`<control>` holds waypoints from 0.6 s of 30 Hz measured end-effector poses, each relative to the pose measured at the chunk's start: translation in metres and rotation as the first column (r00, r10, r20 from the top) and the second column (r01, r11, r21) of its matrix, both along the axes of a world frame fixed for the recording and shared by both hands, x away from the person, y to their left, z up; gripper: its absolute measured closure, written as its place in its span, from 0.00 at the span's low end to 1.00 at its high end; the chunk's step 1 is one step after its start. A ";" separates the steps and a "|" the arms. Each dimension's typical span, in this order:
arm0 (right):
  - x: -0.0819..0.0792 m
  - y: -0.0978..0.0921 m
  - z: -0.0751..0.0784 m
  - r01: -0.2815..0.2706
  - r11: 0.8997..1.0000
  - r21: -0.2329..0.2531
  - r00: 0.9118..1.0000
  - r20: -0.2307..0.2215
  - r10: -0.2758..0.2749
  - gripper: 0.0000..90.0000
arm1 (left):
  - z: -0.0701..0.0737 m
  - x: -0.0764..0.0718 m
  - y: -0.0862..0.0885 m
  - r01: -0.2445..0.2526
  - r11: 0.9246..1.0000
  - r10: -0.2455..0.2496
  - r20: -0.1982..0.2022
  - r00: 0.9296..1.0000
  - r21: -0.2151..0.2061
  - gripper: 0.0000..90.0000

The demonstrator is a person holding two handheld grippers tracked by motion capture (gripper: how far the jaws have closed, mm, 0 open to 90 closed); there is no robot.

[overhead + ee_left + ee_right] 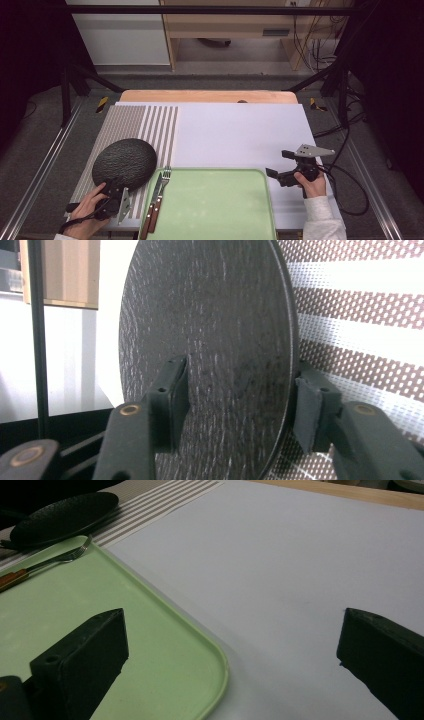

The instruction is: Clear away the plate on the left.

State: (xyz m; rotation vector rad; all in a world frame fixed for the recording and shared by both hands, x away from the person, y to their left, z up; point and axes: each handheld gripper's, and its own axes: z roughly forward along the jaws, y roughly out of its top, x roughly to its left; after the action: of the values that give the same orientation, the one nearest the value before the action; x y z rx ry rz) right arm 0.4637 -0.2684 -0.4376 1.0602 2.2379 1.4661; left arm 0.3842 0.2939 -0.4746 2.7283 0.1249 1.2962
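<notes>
A black textured round plate (pixel 124 162) lies on the striped placemat (pixel 150 125) at the front left. My left gripper (pixel 119 189) is shut on the plate's near rim. In the left gripper view the plate (pixel 210 335) stands edge-on between the two pads (pixel 172 400). A pale green tray (pixel 220 205) sits at the front centre. On its left edge rest a fork (pixel 165 176) and a knife (pixel 156 192), both with wooden handles. My right gripper (pixel 279 164) hovers open by the tray's right edge. Its jaws are spread wide over the tray corner (pixel 200 650).
A white board (pixel 240 135) covers most of the table, with bare wood (pixel 210 96) along the far edge. In the right gripper view the fork (pixel 60 560) and the plate (pixel 65 512) lie far left. A cable (pixel 350 185) trails off the right side.
</notes>
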 end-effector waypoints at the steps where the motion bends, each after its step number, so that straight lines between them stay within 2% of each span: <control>1: 0.000 0.000 0.000 0.000 1.000 -0.001 1.000 0.001 0.000 0.01 | -0.001 0.000 0.000 0.000 1.000 0.000 0.000 1.000 0.001 0.56; 8: 0.000 0.000 0.000 -0.001 1.000 -0.001 1.000 0.001 0.001 0.01 | -0.005 -0.004 -0.001 0.010 1.000 -0.010 0.017 1.000 0.019 0.66; 11: 0.000 0.000 0.000 -0.001 1.000 0.000 1.000 0.001 0.001 0.01 | -0.007 -0.004 -0.002 0.032 0.999 -0.032 0.027 0.999 0.025 0.69; 18: 0.000 0.002 -0.001 -0.005 1.000 -0.006 1.000 -0.005 0.005 0.01 | -0.011 -0.004 -0.004 0.086 0.992 -0.090 0.050 0.995 0.093 0.78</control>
State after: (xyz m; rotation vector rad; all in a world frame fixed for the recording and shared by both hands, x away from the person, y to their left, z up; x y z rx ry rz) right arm 0.4640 -0.2668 -0.4386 1.0577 2.2483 1.4601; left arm 0.3803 0.2898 -0.4857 2.7354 -0.0600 1.3818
